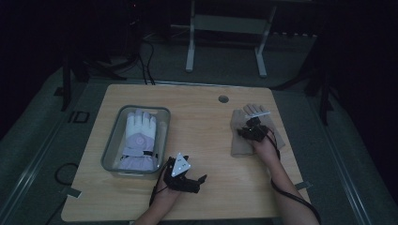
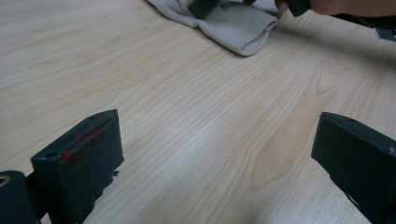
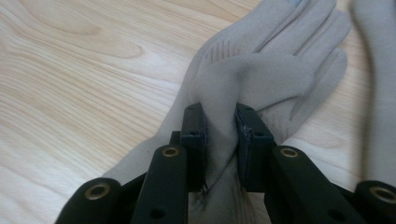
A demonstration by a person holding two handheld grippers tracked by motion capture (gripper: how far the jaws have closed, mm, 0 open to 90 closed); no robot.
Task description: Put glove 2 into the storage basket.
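Note:
A beige glove (image 1: 240, 140) lies flat on the wooden table's right side, fingers pointing away from me. My right gripper (image 1: 252, 130) is on top of it. In the right gripper view, that gripper (image 3: 220, 126) is shut on a raised fold of the beige glove (image 3: 261, 70) at the palm. A second beige glove (image 3: 378, 93) lies just to its right. My left gripper (image 1: 197, 180) rests near the front edge, its jaws pointing right. In the left gripper view, it (image 2: 219, 140) stands open over bare wood, with the beige glove's cuff (image 2: 243, 30) farther off.
A grey bin (image 1: 110, 140) at the table's left holds a white and lilac glove (image 1: 138, 136). A round cable hole (image 1: 223, 99) sits near the far edge. Beyond the table stand a metal frame's legs (image 1: 190, 51) and floor cables (image 1: 148, 61).

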